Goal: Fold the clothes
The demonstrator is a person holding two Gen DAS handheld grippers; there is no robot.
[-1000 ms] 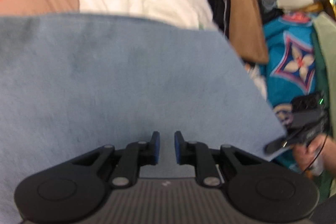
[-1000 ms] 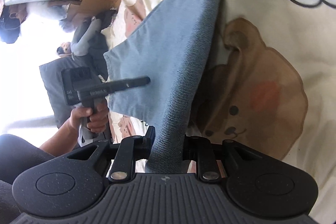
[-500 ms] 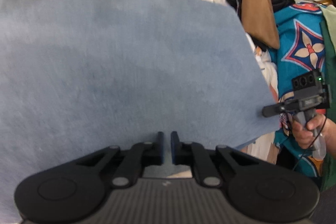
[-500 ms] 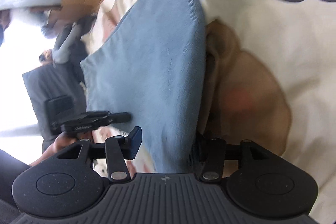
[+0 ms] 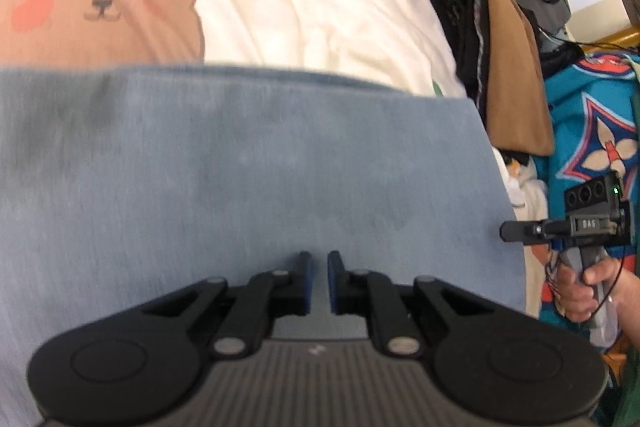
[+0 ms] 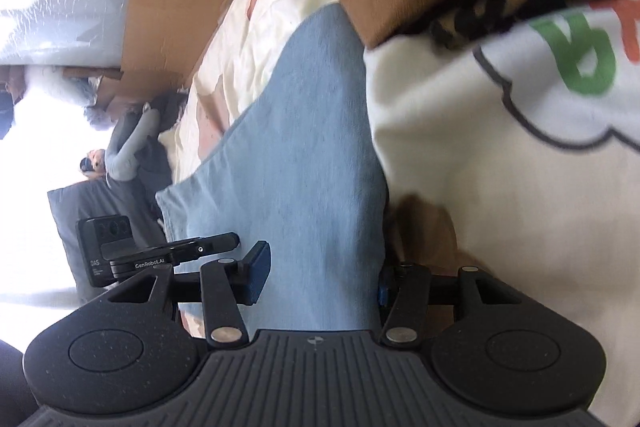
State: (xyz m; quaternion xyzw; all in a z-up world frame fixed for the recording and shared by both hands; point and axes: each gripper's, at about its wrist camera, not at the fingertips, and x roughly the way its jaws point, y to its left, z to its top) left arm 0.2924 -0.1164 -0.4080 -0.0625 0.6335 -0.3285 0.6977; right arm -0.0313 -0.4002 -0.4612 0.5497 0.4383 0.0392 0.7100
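The blue garment (image 5: pixel 248 163) is lying folded flat on the bed (image 5: pixel 320 7), over the bear-print cover, its long axis running away from the right gripper (image 6: pixel 320 279) and crosswise in front of the left gripper (image 5: pixel 318 279). The left one is sitting at the near long edge, about midway along it, jaws nearly closed with only a thin slit between the pads; cloth seems to be running into that slit, but blur is hiding whether it is pinched or just lying beneath. The right gripper is standing at the short end, jaws parted wide after just opening, cloth lying between them with neither pad pressing on it. So the right hand is letting go of the end while the left is staying close at the side edge. Any next fold is probably turning on that long axis, end to end; the right jaws are the ones already lined up with it
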